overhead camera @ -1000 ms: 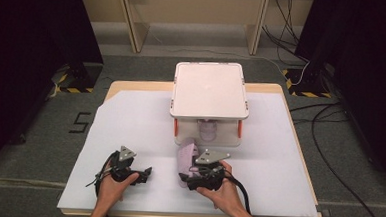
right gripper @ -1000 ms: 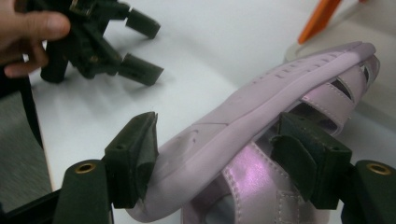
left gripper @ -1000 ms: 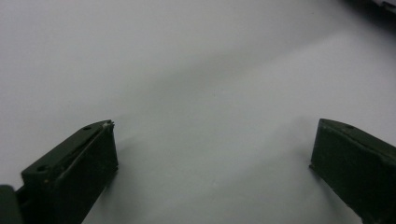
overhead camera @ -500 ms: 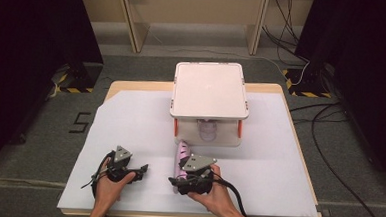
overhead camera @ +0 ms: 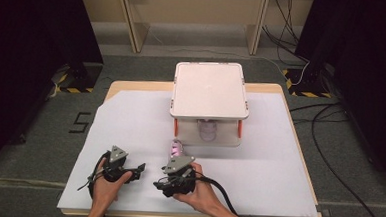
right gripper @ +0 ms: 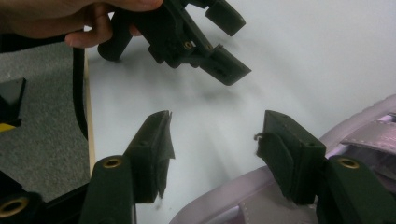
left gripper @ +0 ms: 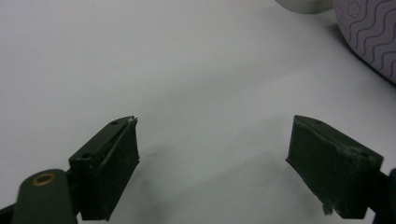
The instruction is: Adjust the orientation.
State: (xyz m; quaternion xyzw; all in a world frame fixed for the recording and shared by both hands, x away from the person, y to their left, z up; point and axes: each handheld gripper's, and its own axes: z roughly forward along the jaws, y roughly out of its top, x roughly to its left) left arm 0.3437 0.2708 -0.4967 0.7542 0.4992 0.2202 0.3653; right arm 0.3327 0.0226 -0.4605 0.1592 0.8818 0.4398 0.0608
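Lilac bag lies on the white paper, just in front of the lidded box. Right gripper has just been narrowing its jaws; they stand half apart, the bag's edge beside one jaw and not pinched. Left gripper stands wide over bare paper, holding nothing.

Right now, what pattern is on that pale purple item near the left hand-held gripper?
Wavy dark purple lines and a flower outline on the purple item, clearest in the left gripper view.
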